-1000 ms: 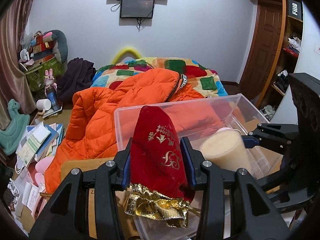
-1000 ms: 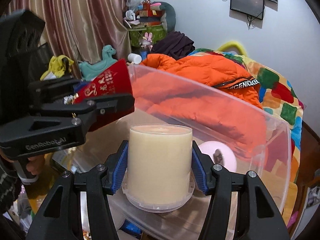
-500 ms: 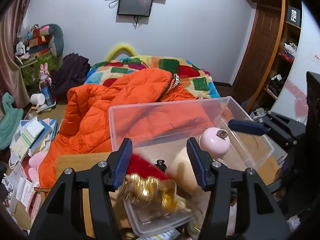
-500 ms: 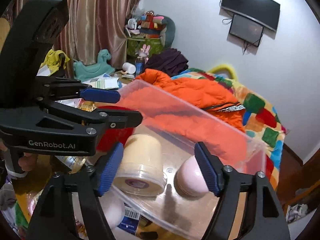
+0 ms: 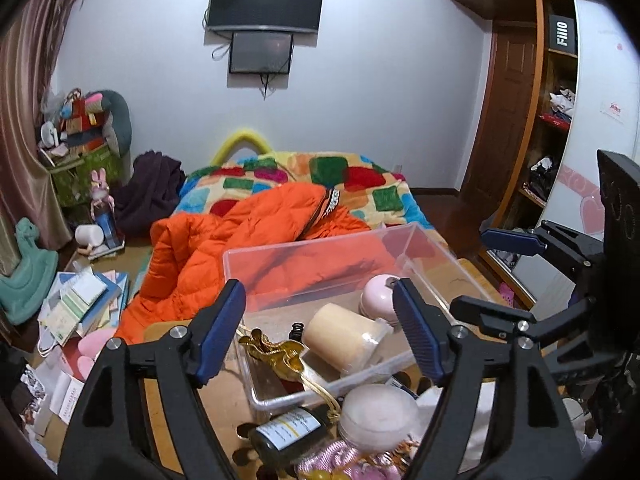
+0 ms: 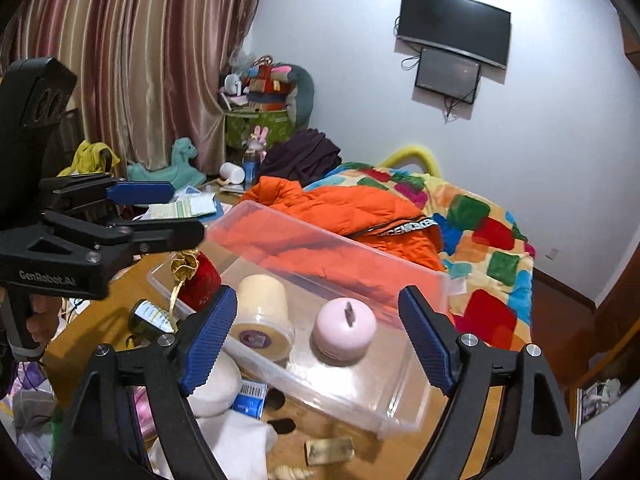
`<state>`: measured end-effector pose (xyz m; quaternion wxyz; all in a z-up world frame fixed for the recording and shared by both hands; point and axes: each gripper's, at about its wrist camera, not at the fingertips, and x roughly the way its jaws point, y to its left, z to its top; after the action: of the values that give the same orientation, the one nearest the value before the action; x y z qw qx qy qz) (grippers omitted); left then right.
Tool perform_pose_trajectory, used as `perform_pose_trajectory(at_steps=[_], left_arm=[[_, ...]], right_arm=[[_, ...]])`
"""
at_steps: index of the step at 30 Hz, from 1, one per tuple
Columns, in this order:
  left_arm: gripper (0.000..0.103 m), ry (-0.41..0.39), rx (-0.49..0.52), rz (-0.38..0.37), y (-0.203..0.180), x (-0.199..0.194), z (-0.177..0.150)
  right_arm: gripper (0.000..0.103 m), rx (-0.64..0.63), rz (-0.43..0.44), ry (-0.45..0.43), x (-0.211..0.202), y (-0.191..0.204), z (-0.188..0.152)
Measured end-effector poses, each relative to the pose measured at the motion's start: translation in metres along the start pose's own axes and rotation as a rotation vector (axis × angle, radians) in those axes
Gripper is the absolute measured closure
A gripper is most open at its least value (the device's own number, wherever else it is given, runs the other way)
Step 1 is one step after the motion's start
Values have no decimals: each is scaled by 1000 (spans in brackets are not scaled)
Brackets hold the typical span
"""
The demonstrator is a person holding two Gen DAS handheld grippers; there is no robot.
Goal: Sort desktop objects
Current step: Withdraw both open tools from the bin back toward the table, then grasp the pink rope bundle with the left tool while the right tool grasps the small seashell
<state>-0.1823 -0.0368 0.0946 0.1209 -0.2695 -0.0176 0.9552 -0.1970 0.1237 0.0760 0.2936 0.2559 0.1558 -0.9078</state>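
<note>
Both tongs spread and empty: dark bottle [image 5: 289, 433] lies on its side on the worktop just below your left tongs [image 5: 320, 332], outside the clear bin [image 5: 404, 356], farther from right tongs [image 6: 316, 340].

Wooden desk [image 6: 92, 332], clear bin [image 6: 400, 400], dark bottle [image 5: 286, 432], white jar [image 5: 376, 408]
</note>
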Motion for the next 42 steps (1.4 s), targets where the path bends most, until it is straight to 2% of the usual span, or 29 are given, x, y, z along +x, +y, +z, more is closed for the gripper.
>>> perform_pose_trajectory(at_steps=[6, 16, 23, 27, 30, 36, 37, 38, 39, 42], left_arm=[[15, -40, 20, 23, -9, -28, -4], [9, -70, 25, 51, -14, -60, -31], [9, -25, -36, 73, 1, -64, -62], [9, 11, -72, 83, 9, -61, -83], [9, 40, -92, 71, 12, -58, -97], [10, 76, -88, 78, 6, -47, -120], [10, 81, -85, 75, 4, -44, -123], [16, 89, -80, 67, 3, -40, -126], [26, 98, -78, 62, 3, -38, -127], [41, 127, -81, 42, 2, -24, -128]], right_arm=[[20, 34, -5, -28, -28, -1, -8], [19, 58, -10, -49, -57, 3, -31], [19, 50, -31, -38, -68, 15, -54], [15, 47, -22, -36, -72, 25, -68], [15, 43, -18, -27, -71, 32, -79], [15, 52, -13, 12, -62, 42, -101], [15, 59, -14, 22, -60, 41, -105], [15, 66, -20, 32, -57, 39, -109], [15, 74, -26, 41, -55, 37, -112], [15, 122, -29, 73, -46, 25, -122]])
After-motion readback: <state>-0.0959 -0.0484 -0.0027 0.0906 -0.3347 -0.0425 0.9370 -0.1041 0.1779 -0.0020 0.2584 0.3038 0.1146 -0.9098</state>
